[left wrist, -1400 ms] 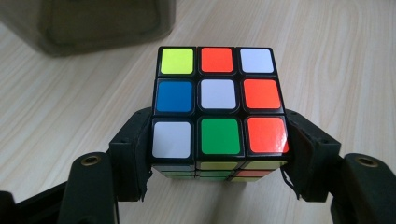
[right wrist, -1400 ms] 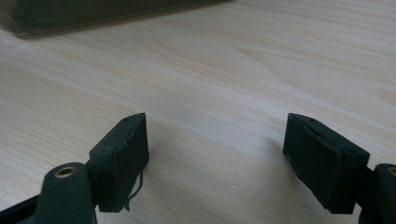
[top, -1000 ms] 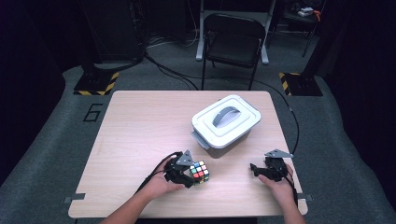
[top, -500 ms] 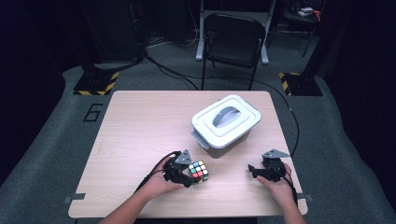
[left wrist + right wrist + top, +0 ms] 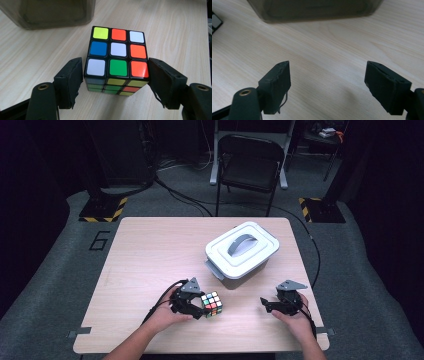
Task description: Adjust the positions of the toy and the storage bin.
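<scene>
Cube: a puzzle cube with black edges and coloured square stickers (image 5: 212,304) stands on the light wooden tabletop (image 5: 150,255), near the front edge, a little left of the middle. In the left gripper view its top face (image 5: 117,55) shows yellow, orange and white in the far row, blue, white and orange in the middle row, white, green and orange in the near row.
Left gripper: the left gripper (image 5: 196,306) lies low on the tabletop in the person's left hand (image 5: 167,315), with the cube between its jaws.
Left jaws: they have just been opening. In the left gripper view there is a thin gap between the left jaw and the cube. The right jaw stands just beside the cube; I cannot tell if it touches.
Right gripper: the right gripper (image 5: 266,304) is in the person's right hand (image 5: 295,316), well apart from the cube, at the right front of the tabletop.
Right jaws: they are spread wide over bare wood, with nothing between them (image 5: 327,82), and have opened a little more just now.
Box: a white plastic box with a grey handle on its lid (image 5: 242,249) stands behind both grippers, its lid on.
</scene>
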Demonstrator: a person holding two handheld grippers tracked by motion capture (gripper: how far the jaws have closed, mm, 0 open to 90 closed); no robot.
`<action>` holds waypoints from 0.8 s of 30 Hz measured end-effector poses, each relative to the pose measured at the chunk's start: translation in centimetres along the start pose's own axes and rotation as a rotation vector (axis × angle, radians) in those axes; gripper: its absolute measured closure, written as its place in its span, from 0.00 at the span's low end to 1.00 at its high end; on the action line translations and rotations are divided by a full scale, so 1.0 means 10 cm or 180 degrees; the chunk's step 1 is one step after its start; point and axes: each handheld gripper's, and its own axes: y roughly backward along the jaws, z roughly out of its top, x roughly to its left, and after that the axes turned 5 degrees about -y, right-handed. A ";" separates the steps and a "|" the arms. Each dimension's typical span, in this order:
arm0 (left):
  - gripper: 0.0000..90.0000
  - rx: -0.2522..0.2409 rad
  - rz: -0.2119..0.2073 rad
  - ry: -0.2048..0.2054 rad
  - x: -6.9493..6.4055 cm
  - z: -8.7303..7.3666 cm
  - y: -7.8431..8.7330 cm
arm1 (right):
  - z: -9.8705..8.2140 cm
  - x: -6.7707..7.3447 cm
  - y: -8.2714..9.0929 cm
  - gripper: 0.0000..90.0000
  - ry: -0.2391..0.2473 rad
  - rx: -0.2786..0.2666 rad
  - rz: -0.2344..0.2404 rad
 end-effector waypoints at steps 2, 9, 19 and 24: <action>0.33 -0.0014 0.0001 0.0011 0.01 0.00 0.05 | 0.02 0.03 0.01 0.23 0.0100 0.0031 0.0077; 0.34 -0.0014 0.0087 0.0055 0.05 -0.07 0.22 | 0.07 0.16 0.04 0.22 0.0261 0.0035 0.0328; 0.41 0.0015 0.0047 0.0105 0.06 -0.12 0.23 | 0.16 0.36 0.07 0.23 0.0478 0.0100 0.0550; 0.40 -0.0020 0.0019 0.0175 0.04 -0.05 0.16 | 0.19 0.37 0.12 0.24 0.0473 0.0051 0.0593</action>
